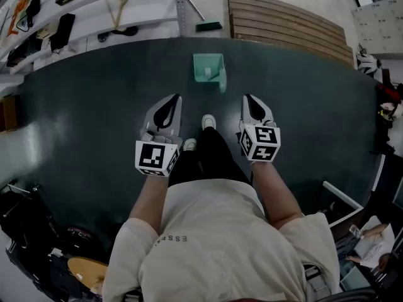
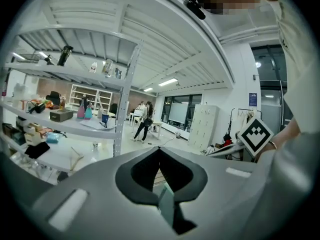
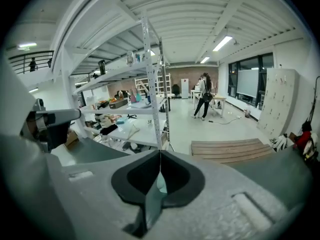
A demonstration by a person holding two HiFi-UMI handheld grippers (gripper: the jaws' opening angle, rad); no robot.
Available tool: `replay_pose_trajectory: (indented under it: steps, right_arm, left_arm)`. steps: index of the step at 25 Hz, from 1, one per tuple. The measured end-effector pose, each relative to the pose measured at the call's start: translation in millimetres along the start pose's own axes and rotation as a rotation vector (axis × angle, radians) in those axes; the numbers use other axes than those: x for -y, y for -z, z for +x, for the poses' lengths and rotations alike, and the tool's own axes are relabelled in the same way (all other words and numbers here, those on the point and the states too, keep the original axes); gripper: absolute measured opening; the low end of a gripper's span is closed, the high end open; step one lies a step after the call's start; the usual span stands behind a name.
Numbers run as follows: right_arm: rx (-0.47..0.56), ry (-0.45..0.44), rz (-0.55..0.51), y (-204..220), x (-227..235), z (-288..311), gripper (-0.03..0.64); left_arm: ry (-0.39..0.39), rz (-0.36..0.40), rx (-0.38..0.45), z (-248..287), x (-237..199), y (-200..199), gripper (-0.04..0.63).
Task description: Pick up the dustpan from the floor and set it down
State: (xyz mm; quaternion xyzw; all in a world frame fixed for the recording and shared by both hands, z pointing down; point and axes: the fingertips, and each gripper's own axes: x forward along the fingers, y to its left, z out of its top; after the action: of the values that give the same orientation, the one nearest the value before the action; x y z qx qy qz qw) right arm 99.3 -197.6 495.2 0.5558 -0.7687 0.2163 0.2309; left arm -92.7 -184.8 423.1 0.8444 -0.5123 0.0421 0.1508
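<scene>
Dustpan [image 1: 209,68], teal, sits on the dark floor mat [image 1: 94,106] ahead of my shoes, roughly centred between my two grippers and clear of both. Left gripper [image 1: 174,99]: jaws together, empty. Right gripper [image 1: 247,99]: jaws together, empty.

A slatted wooden board [image 1: 286,27] lies near what seems white shelving [image 1: 135,14].

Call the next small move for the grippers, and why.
Probably open the right gripper and ease it forward and down toward the teal dustpan. It lies untouched on the dark mat ahead of the shoes; the left gripper and the right are both short of it, shut and empty, so neither can take it yet.
</scene>
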Motion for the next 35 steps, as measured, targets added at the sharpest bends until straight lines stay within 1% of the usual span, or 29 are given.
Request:
replay_pose_trajectory:
  steps: [1, 2, 5, 7, 9, 12, 13, 17, 22, 24, 25, 26, 29, 33, 35]
  right_arm:
    - [-0.018, -0.006, -0.004, 4, -2, 15, 0.006]
    - [-0.036, -0.017, -0.009, 9, -3, 30, 0.061]
    - [-0.094, -0.047, -0.010, 25, -4, 75, 0.120]
    - [-0.134, -0.051, -0.016, 38, -4, 104, 0.143]
    - [-0.178, -0.050, -0.025, 54, -4, 134, 0.202]
    - [-0.255, -0.052, -0.027, 79, -2, 175, 0.246]
    - [-0.283, -0.052, -0.024, 87, 0, 186, 0.252]
    - [-0.370, -0.041, 0.016, 109, 5, 224, 0.253]
    - [-0.423, -0.012, 0.080, 124, 14, 253, 0.252]
    - [-0.439, -0.020, 0.105, 131, 12, 258, 0.243]
    - [-0.445, -0.030, 0.118, 134, 9, 259, 0.216]
    - [-0.449, -0.038, 0.129, 135, 6, 259, 0.162]
    - [-0.442, -0.015, 0.134, 134, 9, 261, 0.148]
    - [-0.422, 0.065, 0.048, 131, 26, 254, 0.082]
    - [-0.413, 0.083, 0.073, 126, 35, 244, 0.081]
  left_arm:
    - [-0.007, -0.010, -0.008, 7, -5, 4, 0.008]
    - [-0.014, -0.022, -0.013, 15, -9, 8, 0.009]
    - [-0.025, -0.048, -0.019, 36, -16, 22, 0.009]
    - [-0.028, -0.057, -0.024, 49, -23, 38, 0.009]
    - [-0.039, -0.075, -0.045, 58, -34, 55, 0.008]
    - [-0.065, -0.097, -0.076, 66, -52, 80, 0.009]
    - [-0.074, -0.102, -0.083, 67, -58, 86, 0.008]
    - [-0.091, -0.116, -0.104, 71, -70, 92, 0.009]
    - [-0.060, -0.129, -0.117, 79, -62, 104, 0.008]
    - [-0.058, -0.139, -0.126, 82, -61, 110, 0.008]
    - [-0.060, -0.143, -0.138, 83, -61, 113, 0.008]
    - [-0.061, -0.144, -0.151, 84, -60, 115, 0.008]
    - [-0.055, -0.153, -0.183, 86, -57, 122, 0.008]
    - [-0.028, -0.160, -0.161, 89, -53, 124, 0.009]
    - [-0.021, -0.163, -0.156, 89, -53, 121, 0.009]
